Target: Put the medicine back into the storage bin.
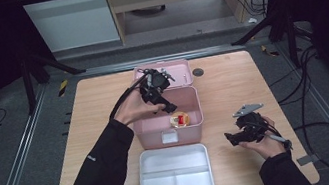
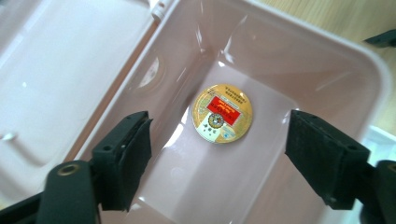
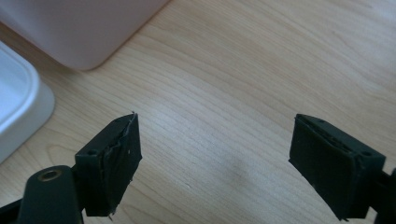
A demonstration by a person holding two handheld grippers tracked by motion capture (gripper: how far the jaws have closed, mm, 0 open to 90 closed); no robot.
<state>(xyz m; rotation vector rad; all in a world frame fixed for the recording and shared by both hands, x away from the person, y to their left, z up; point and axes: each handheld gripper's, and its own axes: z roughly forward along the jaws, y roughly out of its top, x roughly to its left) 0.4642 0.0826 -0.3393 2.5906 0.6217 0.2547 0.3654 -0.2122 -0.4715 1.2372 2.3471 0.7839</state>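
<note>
- The left gripper (image 1: 169, 106) hangs over the open pink box (image 1: 193, 99) at the middle of the desk (image 1: 224, 85), its fingers (image 2: 125, 158) spread wide with nothing between them.
- In the left gripper view a round gold tin with a red label (image 2: 222, 113) lies flat on the floor of the box, apart from both fingers and well below them; in the high view it sits near the front wall, right of centre.
- The box's lid (image 1: 176, 67) is thrown back behind it, away from the person.
- The right gripper (image 1: 233, 137) rests low over bare desk to the right of the box, fingers (image 3: 112, 163) equally wide and empty; a corner of the box and the rim of the white tray (image 3: 18, 100) show at the upper left of its view.
- The white tray (image 1: 175, 172), divided into compartments, lies just in front of the box and holds nothing.
- Judging by the layout, the step in hand concerns the tin in the box: either it has just been dropped in or it is about to be fetched out; I cannot tell which.
- If it is a pick, the left gripper must come straight down, straddle the tin's rim without scraping the walls, and close evenly.
</note>
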